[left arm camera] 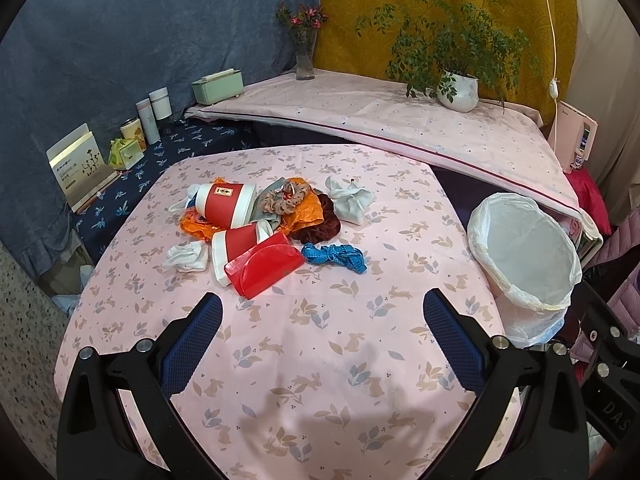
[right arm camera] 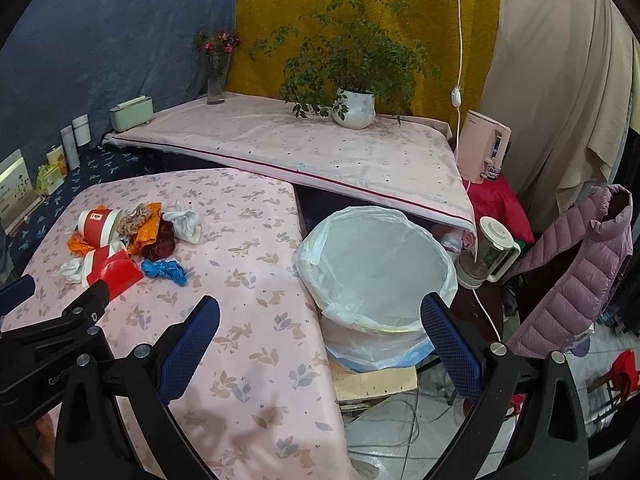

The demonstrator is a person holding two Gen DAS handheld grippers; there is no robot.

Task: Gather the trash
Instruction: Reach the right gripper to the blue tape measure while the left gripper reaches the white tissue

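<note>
A heap of trash lies on the pink floral table [left arm camera: 320,360]: two red-and-white paper cups [left arm camera: 226,205], a red plastic piece [left arm camera: 264,266], orange wrapper [left arm camera: 308,208], crumpled white tissues [left arm camera: 350,200], a dark red scrunchie [left arm camera: 316,226] and a blue crumpled glove [left arm camera: 334,257]. My left gripper [left arm camera: 322,316] hovers open short of the heap, nothing between its fingers. The white-lined bin [right arm camera: 376,272] stands off the table's right edge. My right gripper [right arm camera: 320,320] is open and empty above the table edge and the bin's near rim. The trash heap [right arm camera: 128,244] sits to its left.
A raised pink-covered shelf [left arm camera: 400,124] behind holds a glass flower vase [left arm camera: 305,56] and a potted plant [left arm camera: 458,90]. Boxes and canisters [left arm camera: 154,116] line the dark blue ledge at left. A pink jacket [right arm camera: 576,276], a blender jug [right arm camera: 490,254] and floor cables sit at right.
</note>
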